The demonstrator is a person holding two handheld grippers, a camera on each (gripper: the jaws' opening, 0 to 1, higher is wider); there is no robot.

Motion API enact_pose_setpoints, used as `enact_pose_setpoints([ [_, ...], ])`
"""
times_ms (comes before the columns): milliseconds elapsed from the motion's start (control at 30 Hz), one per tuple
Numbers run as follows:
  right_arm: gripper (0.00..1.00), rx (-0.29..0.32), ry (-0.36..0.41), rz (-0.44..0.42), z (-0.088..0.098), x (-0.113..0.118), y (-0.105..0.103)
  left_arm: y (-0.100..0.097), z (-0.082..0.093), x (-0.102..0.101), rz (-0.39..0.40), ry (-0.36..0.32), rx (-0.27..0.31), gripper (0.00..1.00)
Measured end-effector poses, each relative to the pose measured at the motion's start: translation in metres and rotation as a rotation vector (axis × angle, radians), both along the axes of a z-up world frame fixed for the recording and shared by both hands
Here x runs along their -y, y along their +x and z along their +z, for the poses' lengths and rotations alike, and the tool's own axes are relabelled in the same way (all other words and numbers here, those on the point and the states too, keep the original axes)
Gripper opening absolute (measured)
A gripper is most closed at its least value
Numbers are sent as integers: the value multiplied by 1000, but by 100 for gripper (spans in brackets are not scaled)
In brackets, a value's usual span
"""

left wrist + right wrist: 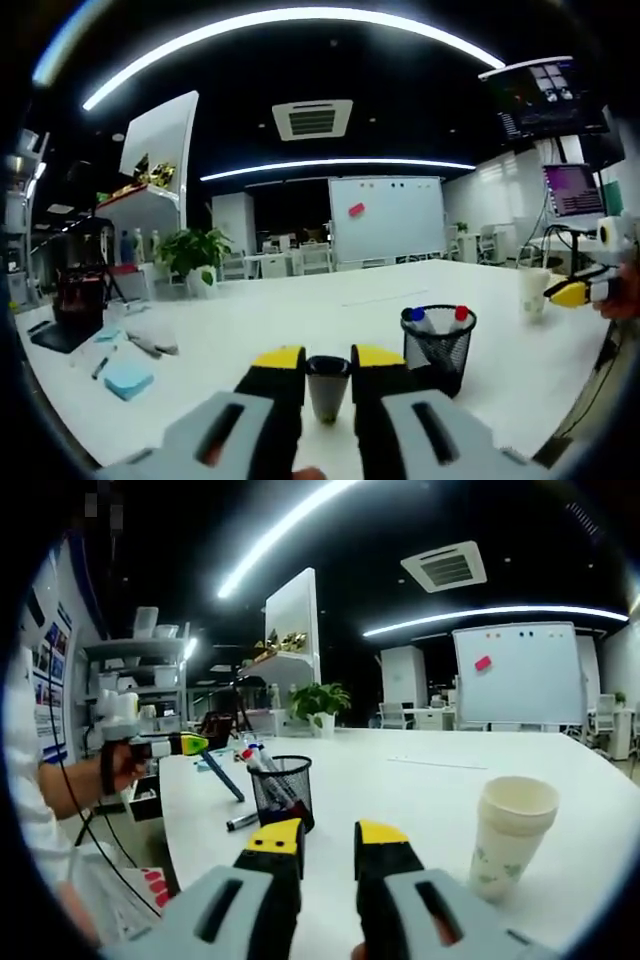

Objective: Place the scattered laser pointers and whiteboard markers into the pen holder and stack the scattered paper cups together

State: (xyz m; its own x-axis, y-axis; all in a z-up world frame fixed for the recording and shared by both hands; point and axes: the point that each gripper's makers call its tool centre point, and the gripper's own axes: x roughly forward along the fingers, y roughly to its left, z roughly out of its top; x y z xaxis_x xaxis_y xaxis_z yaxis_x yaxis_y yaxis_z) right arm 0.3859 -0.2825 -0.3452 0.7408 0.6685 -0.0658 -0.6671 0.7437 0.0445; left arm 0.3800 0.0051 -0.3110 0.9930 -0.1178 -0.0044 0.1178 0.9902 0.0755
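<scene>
**Cups not yet stacked, markers partly stowed**

The left gripper [327, 358] has its jaws clamped on a dark paper cup [327, 388], seemingly ready to carry it for stacking. Just beside it stands the mesh pen holder [438, 350], with markers [459, 316] upright inside. The right gripper [327, 837] has its jaws apart and empty, near the white paper cup [508, 835].

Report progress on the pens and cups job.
Done: at least two markers stand in the pen holder. In hand: the left gripper is shut on a dark pen-shaped item close to the holder. The right gripper is open, with a paper cup standing just ahead. Left: a loose pen by the holder, more pens across the table, and the cup stacking.
</scene>
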Motion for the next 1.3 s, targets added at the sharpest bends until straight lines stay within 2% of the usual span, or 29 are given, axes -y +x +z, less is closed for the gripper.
enact_pose_setpoints([
  [300,19,-11,-8,7,-6,-3,1,2,11,-2,3,-3,15,19],
  [767,19,-20,-4,13,-8,-9,1,7,14,-1,-23,-9,-4,19],
  [1300,19,-21,-5,18,-10,-12,2,12,14,5,-61,24,-33,19],
])
